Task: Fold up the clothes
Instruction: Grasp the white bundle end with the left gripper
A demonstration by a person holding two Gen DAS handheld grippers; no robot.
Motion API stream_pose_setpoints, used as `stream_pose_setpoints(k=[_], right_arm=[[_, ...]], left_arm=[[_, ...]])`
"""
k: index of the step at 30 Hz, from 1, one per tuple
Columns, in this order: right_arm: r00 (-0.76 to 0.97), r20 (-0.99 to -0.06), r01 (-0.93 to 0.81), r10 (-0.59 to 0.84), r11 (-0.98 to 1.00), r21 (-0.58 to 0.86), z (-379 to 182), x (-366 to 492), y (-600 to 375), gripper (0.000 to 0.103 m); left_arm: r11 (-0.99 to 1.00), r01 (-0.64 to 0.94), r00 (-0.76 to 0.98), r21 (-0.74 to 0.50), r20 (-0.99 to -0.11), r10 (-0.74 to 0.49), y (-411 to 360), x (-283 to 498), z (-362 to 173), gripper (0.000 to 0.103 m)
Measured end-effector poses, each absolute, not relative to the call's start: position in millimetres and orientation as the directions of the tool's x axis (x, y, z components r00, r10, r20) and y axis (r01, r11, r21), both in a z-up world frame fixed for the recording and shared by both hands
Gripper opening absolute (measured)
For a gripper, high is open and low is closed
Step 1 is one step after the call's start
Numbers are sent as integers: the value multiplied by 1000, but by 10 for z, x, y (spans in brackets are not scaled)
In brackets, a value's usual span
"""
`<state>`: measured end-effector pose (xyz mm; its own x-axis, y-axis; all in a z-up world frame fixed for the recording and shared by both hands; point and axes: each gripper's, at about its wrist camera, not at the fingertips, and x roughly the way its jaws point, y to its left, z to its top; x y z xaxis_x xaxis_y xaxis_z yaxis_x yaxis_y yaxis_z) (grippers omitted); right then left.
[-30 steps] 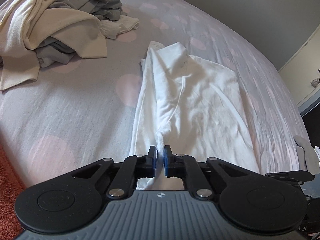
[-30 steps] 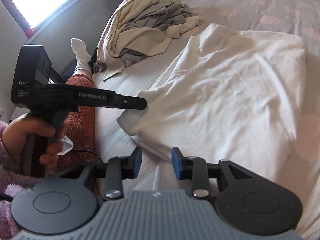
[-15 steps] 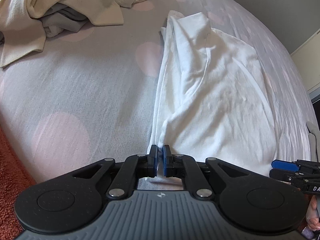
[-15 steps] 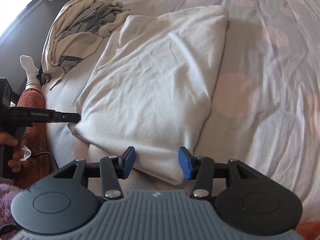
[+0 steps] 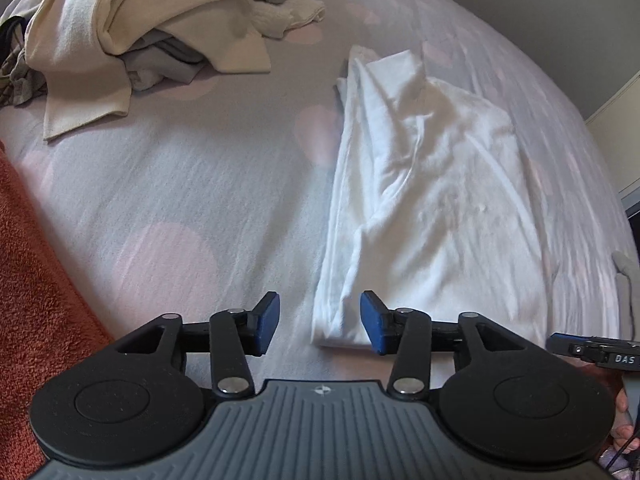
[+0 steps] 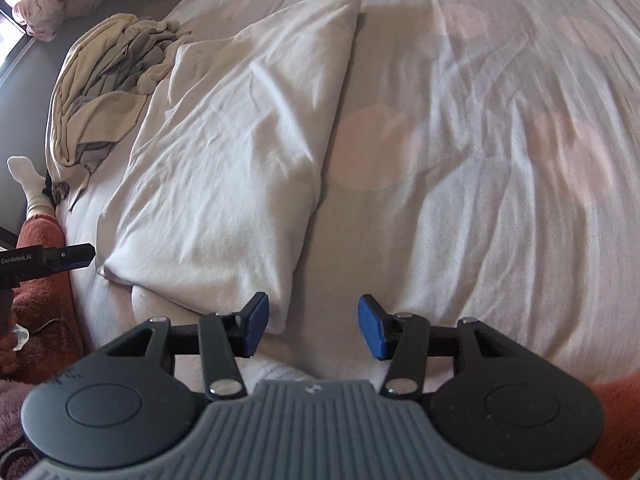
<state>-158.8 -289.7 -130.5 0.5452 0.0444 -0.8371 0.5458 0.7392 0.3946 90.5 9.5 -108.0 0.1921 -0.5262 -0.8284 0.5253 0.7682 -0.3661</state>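
A white garment [image 5: 432, 196] lies folded lengthwise on the bed; it also shows in the right wrist view [image 6: 236, 160]. My left gripper [image 5: 320, 322] is open, its jaws standing on either side of the garment's near left corner, holding nothing. My right gripper [image 6: 314, 330] is open and empty, just past the garment's near right corner, which lies beside its left fingertip [image 6: 256, 322]. The left gripper's tip [image 6: 68, 258] shows at the left edge of the right wrist view.
A heap of cream and grey clothes [image 5: 132, 28] lies at the far left of the bed; it also shows in the right wrist view [image 6: 108, 80]. The bedsheet [image 6: 480, 160] is grey with pink dots. An orange blanket [image 5: 36, 280] borders the near edge.
My left gripper has opened and let go of the garment's corner, which now lies flat. My right gripper has opened wider and shifted right along the garment's near edge.
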Motion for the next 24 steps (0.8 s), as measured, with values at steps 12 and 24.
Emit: stream_pose_setpoints(k=[12,24], right_arm=[[638,-770,508,-7,755,414,-1143,-1193,-3203,63],[716,-697,486,42,687,540,-1302,-688,-3754,63]], left_arm=[[702,584,203,-407,-765,-612,-475,1480,-1107,71],[628,510,106,-588,-681,-724,-805,2122,-1580,73]])
